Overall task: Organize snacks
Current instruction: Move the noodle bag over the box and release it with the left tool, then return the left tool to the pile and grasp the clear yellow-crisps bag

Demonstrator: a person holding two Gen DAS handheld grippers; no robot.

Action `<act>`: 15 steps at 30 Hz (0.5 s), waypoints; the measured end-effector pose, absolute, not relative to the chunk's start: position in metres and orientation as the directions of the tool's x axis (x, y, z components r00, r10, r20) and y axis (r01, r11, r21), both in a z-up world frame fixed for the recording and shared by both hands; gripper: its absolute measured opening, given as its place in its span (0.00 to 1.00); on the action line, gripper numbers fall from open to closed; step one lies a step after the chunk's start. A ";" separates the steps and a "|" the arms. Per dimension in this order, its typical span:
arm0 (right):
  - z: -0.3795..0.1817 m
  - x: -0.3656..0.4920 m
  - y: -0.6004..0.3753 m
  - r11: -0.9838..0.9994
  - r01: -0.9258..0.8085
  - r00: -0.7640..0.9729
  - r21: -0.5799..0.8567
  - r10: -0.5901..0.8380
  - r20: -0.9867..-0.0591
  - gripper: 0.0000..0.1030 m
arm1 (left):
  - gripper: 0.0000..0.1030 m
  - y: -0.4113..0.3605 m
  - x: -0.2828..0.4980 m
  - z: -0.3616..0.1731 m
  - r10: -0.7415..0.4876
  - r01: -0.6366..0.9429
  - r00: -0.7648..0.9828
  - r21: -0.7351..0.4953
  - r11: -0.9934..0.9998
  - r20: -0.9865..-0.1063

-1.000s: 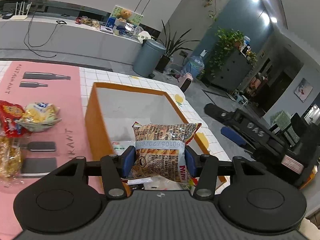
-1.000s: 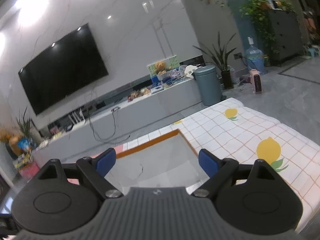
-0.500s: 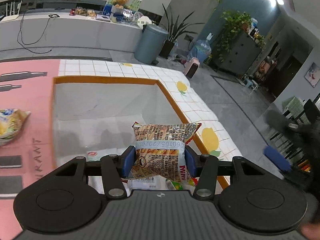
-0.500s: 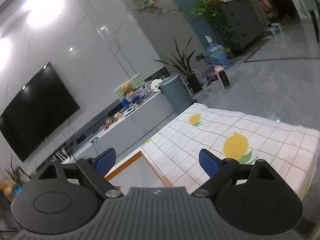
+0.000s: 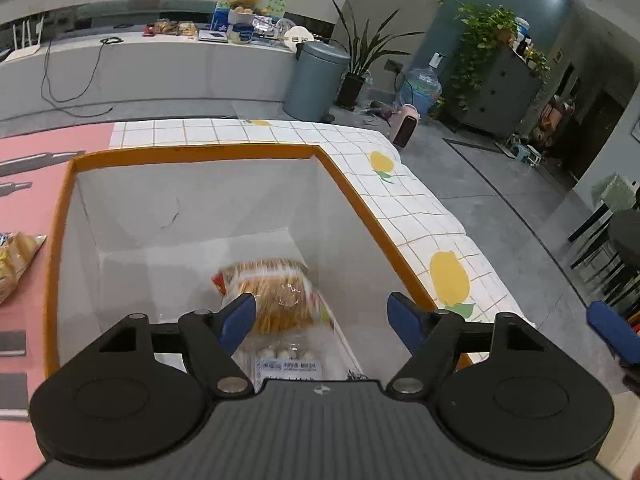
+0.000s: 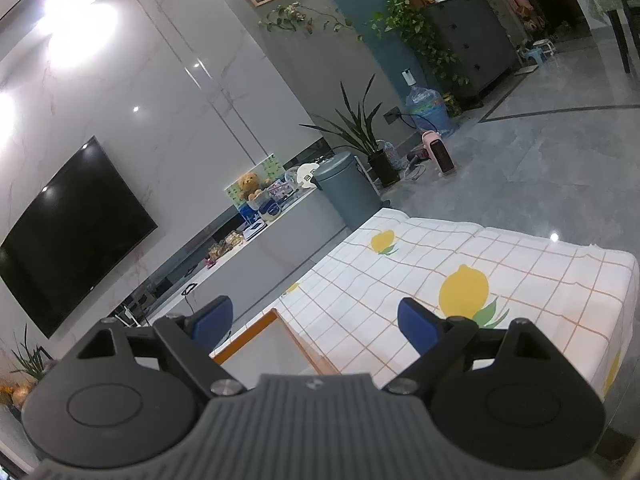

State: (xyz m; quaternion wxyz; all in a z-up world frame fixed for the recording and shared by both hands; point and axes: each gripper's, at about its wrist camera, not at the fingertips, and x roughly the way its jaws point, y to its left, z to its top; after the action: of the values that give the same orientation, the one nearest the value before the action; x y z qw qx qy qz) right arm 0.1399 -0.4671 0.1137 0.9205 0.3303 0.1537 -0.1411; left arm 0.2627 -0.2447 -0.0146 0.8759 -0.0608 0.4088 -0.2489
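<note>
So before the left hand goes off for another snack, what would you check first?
1. Snack packet released: ok, it lies in the box below the left gripper, whose jaws are opening, with nothing pressed between the fingers.
2. Packet inside the orange-rimmed box: ok, it rests on other packets at the bottom.
3. Box has room left: ok, much of its floor is bare.
4. Right gripper free: ok, open and holding nothing, over the lemon tablecloth.
5. More snacks to fetch: ok, a packet on the pink mat shows at the left edge.
6. How many remain: cannot tell.
</note>
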 end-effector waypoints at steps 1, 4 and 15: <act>0.114 0.140 -0.467 0.743 0.357 0.914 0.565 -0.154 -0.376 0.86 | 0.85 -0.242 0.260 -0.011 -0.483 0.390 0.546 -0.303 0.870 -0.684; 0.115 0.143 -0.464 0.760 0.345 0.915 0.550 -0.143 -0.376 0.86 | 0.85 -0.239 0.253 -0.002 -0.461 0.390 0.569 -0.270 0.880 -0.681; 0.127 0.146 -0.442 0.804 0.297 0.924 0.516 -0.107 -0.366 0.85 | 0.85 -0.210 0.237 0.027 -0.385 0.355 0.639 -0.189 0.916 -0.666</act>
State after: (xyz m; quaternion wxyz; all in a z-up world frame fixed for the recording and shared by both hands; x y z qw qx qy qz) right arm 0.1456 -0.4422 0.1268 0.9358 0.2941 0.1619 -0.1080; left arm 0.2367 -0.2100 0.0267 0.9051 -0.0200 0.3724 -0.2045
